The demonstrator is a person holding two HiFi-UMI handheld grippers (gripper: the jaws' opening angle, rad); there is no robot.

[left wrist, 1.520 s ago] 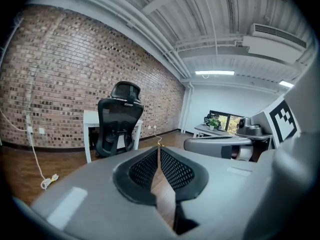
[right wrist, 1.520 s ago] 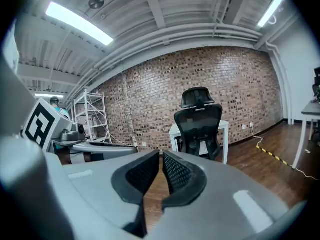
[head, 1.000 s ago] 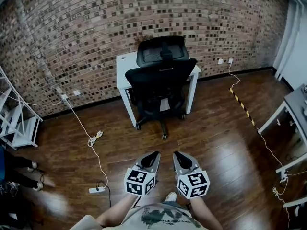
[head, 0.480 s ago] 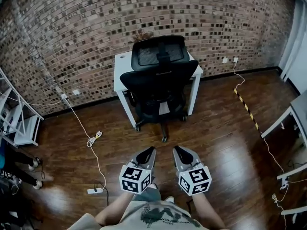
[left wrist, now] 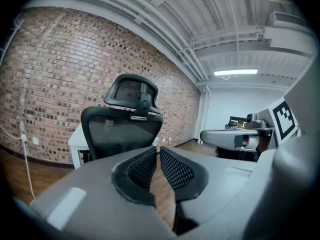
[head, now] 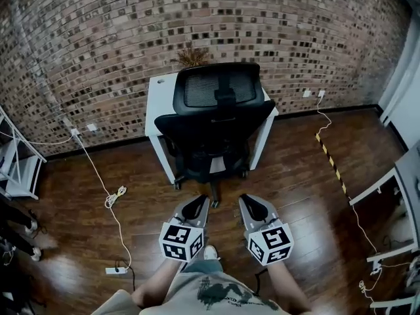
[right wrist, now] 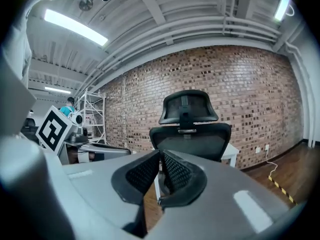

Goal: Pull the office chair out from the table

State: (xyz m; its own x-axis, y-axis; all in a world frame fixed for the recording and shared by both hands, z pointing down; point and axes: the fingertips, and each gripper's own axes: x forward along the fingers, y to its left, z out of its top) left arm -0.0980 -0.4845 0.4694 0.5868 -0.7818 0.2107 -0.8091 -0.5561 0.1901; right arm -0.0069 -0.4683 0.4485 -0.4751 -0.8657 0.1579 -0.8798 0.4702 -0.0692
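**A:** While the person stands facing it, left tool (head: 195,207) and right tool (head: 254,207) sit low and level, each with its jaws pressed together on nothing.

**B:** And dead ahead of those tips?

**A:** Office chair (head: 216,120), wheeled base nearest, backrest turned our way, seat tucked under the white bench (head: 156,104) behind it. Beyond the chair, brick wall (head: 98,38).

**B:** Which tool's closer?

**A:** Even, I'd say: one on each side of the chair's centre line. Its backrest runs crosswise to both, so the jaws must open first, then the pull comes straight back.
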